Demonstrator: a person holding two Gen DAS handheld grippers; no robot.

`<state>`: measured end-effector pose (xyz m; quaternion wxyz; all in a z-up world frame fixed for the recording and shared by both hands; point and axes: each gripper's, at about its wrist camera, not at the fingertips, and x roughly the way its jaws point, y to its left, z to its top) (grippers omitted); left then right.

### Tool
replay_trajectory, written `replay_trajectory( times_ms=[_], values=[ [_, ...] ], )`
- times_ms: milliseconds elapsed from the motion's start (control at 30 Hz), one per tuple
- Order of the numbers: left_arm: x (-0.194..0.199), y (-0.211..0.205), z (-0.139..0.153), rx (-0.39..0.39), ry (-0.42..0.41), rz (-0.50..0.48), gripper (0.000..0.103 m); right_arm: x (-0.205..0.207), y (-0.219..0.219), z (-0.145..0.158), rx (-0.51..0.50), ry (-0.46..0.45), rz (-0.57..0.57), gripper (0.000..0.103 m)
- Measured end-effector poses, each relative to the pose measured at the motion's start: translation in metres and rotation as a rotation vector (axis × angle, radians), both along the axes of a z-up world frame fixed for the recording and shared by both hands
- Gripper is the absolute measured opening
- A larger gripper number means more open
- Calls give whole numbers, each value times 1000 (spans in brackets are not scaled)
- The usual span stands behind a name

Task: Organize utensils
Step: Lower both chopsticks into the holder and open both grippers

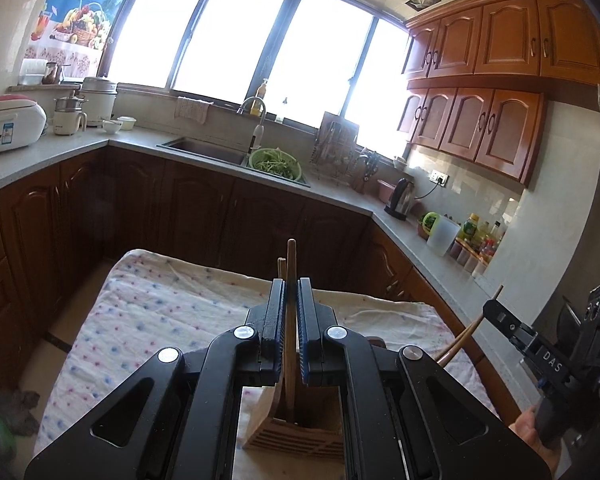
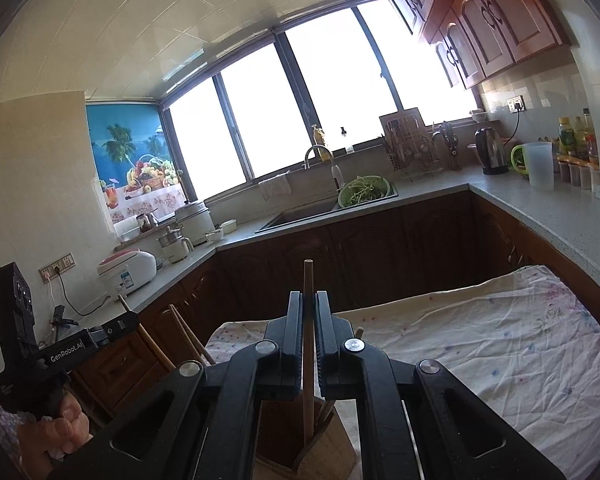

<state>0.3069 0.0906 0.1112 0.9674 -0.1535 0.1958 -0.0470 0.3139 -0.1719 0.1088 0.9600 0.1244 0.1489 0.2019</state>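
Nearest in the left wrist view, the left gripper (image 1: 291,312) has its jaws narrowed onto a wooden chopstick (image 1: 290,304) that stands nearly upright between them; a second stick tip shows just behind it. Directly below the jaws sits a wooden utensil holder (image 1: 296,436), slatted on its front, and the chopstick's lower end reaches down into its open top. The holder rests on a tabletop covered with a pale dotted cloth (image 1: 160,304), close to the near edge.

In the right wrist view, the right gripper (image 2: 309,320) likewise has its jaws closed narrowly on a single upright chopstick (image 2: 308,304), whose lower end goes down into the same wooden holder (image 2: 324,452) beneath it. The cloth (image 2: 500,344) spreads away to the right and toward the far edge of the tabletop.

Each view catches the other gripper at its side, held by a hand (image 2: 56,436) wrapped around the grip.

Beyond the tabletop's far edge, dark wooden cabinets carry a grey counter (image 1: 80,144). On it are a sink (image 1: 204,150) with a green colander (image 1: 275,164) of greens, a white rice cooker (image 1: 12,124) at the left and a kettle (image 1: 400,200) at the right. Bright windows fill the back wall.
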Motion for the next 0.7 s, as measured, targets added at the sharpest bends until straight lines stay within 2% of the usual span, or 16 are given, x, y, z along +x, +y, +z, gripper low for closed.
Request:
replay_trajectory(
  times_ms=[300, 700],
  values=[
    [6, -1, -29, 1, 58, 8, 5, -1, -5, -24, -12, 61, -10, 6],
    [8, -1, -26, -8, 68, 3, 5, 2, -4, -26, -29, 95, -11, 6]
  ],
)
